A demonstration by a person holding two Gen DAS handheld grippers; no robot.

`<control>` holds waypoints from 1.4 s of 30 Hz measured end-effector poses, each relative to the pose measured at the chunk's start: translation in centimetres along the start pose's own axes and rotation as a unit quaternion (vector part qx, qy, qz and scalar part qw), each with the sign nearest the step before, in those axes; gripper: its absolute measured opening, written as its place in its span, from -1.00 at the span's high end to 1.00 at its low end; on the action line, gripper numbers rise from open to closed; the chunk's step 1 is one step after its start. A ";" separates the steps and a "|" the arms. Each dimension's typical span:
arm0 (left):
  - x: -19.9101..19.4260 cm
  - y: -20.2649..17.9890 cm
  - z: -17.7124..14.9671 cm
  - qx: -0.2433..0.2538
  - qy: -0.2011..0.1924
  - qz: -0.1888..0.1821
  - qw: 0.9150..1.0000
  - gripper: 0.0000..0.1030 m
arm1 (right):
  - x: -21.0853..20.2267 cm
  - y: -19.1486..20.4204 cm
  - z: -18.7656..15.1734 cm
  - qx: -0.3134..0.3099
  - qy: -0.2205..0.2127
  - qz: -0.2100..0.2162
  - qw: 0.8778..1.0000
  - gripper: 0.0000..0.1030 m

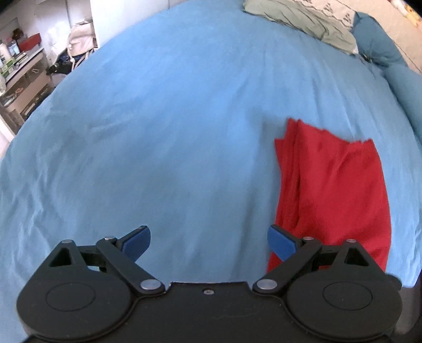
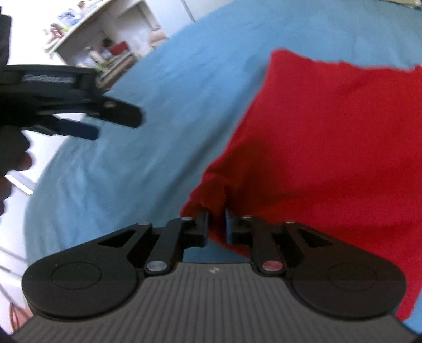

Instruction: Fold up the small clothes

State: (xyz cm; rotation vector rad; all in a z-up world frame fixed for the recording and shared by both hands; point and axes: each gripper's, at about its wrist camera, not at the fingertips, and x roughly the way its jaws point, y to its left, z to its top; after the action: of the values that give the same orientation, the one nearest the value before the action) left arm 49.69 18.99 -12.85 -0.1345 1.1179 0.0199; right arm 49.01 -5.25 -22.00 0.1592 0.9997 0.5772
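A red garment lies folded lengthwise on the blue bedsheet, at the right in the left wrist view. My left gripper hovers open over bare sheet just left of the garment, with nothing between its blue pads. The right wrist view has the red garment filling its right half. My right gripper is shut on a bunched near corner of that garment, which is pinched between the pads. The left gripper shows at the left in this view, open above the sheet.
A grey-green garment lies crumpled at the far side of the bed beside a blue pillow. Cluttered shelves stand past the bed's left edge. A hand holds the left gripper at the left edge of the right wrist view.
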 end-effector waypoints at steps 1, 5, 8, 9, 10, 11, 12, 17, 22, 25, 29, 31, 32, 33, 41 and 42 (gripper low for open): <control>0.0 -0.1 -0.3 0.005 0.002 -0.001 1.000 -0.90 | -0.3 -0.2 -0.1 0.013 -0.003 0.011 1.000 0.02; -0.2 -1.3 -1.4 0.033 0.009 -0.020 0.999 -0.90 | -4.0 -0.8 -0.1 0.052 -0.020 0.022 0.998 -0.46; -0.5 -3.2 -2.0 0.063 0.002 -0.036 0.997 -0.90 | -7.9 -1.5 -0.4 0.048 -0.047 -0.020 0.998 -0.63; -0.3 -4.0 -2.2 0.074 0.000 -0.038 0.997 -0.91 | -9.1 -1.9 -0.6 0.039 -0.055 -0.060 0.996 -0.66; -0.1 -4.7 -2.3 0.082 -0.003 -0.040 0.996 -0.91 | -9.9 -2.3 -0.7 0.033 -0.060 -0.094 0.993 -0.67; 0.4 -5.3 -2.4 0.086 -0.003 -0.039 0.996 -0.91 | -10.5 -2.9 -0.8 0.030 -0.063 -0.121 0.990 -0.67; 1.1 -5.9 -2.6 0.086 -0.001 -0.040 0.995 -0.91 | -11.0 -3.8 -1.0 0.031 -0.064 -0.144 0.987 -0.67; 4.2 -6.3 -4.0 0.089 0.018 0.003 0.996 -0.91 | -10.6 -8.5 -2.5 0.071 -0.032 -0.189 0.979 -0.67; 5.7 -3.8 -5.3 0.056 0.038 0.002 0.998 -0.93 | -10.1 -11.1 -4.5 0.092 -0.013 -0.191 0.977 -0.67; 5.2 -4.2 -5.4 0.080 0.029 0.012 0.996 -0.93 | -9.4 -10.7 -3.9 0.072 -0.004 -0.196 0.978 -0.70; 1.9 -5.3 -4.8 0.091 0.001 0.007 0.996 -0.88 | -11.5 -10.7 -3.3 0.080 0.005 -0.185 0.979 -0.70; -0.8 -6.1 -3.5 0.088 -0.037 -0.007 0.995 -0.94 | -12.9 -10.3 -2.3 0.079 0.006 -0.188 0.979 -0.70; -1.8 -6.3 -2.9 0.089 -0.054 -0.018 0.994 -1.00 | -13.5 -10.2 -1.6 0.077 0.015 -0.192 0.978 -0.73; -2.6 -6.7 -2.0 0.092 -0.072 -0.032 0.993 -1.00 | -14.1 -10.2 -0.9 0.073 0.028 -0.190 0.979 -0.78; 3.5 -7.0 3.7 0.090 -0.032 -0.072 0.993 -0.90 | -14.9 -13.2 4.5 0.081 0.026 -0.156 0.984 -1.00; 4.9 -6.9 4.0 0.088 -0.015 -0.082 0.993 -0.76 | -14.2 -14.1 4.9 0.097 0.030 -0.150 0.983 -1.00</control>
State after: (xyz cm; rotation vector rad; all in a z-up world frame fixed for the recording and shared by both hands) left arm 56.04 12.39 -14.82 -0.0671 1.0711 -0.2233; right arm 52.73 -23.91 -14.18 0.1596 1.1136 0.2100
